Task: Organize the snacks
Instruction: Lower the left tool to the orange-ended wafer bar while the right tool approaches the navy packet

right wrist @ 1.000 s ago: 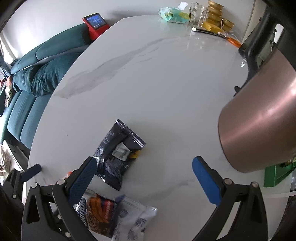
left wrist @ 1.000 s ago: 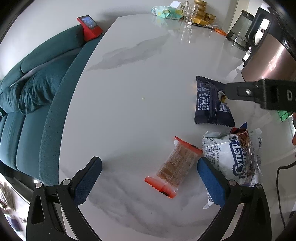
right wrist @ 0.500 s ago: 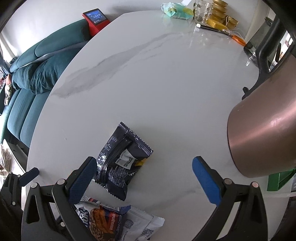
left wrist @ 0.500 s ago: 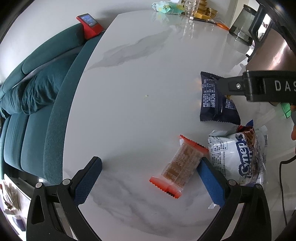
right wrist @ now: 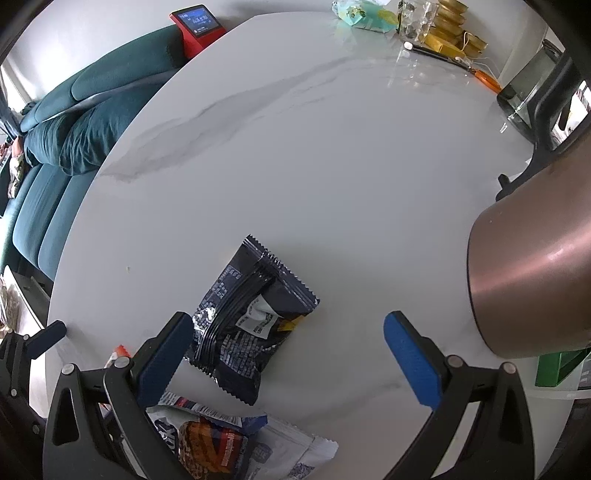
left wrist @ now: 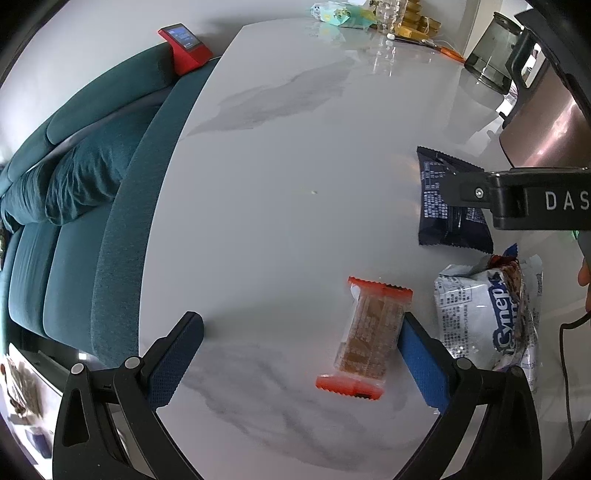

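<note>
Three snack packets [left wrist: 369,332] on the table [left wrist: 277,184] (one clear, one dark, one white).

Black claws [left wrist: 295,354]; blue textured pads [right wrist: 413,358]

Wafer pack [left wrist: 370,334] between spread left tongs [left wrist: 295,363]

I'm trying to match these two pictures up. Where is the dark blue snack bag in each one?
Left wrist view: the dark blue snack bag lies at the right, partly behind the other tool's black arm.
Right wrist view: the bag lies low in the middle, just beside the left blue pad.
Shared landmark: the red clock on the sofa back.
</note>
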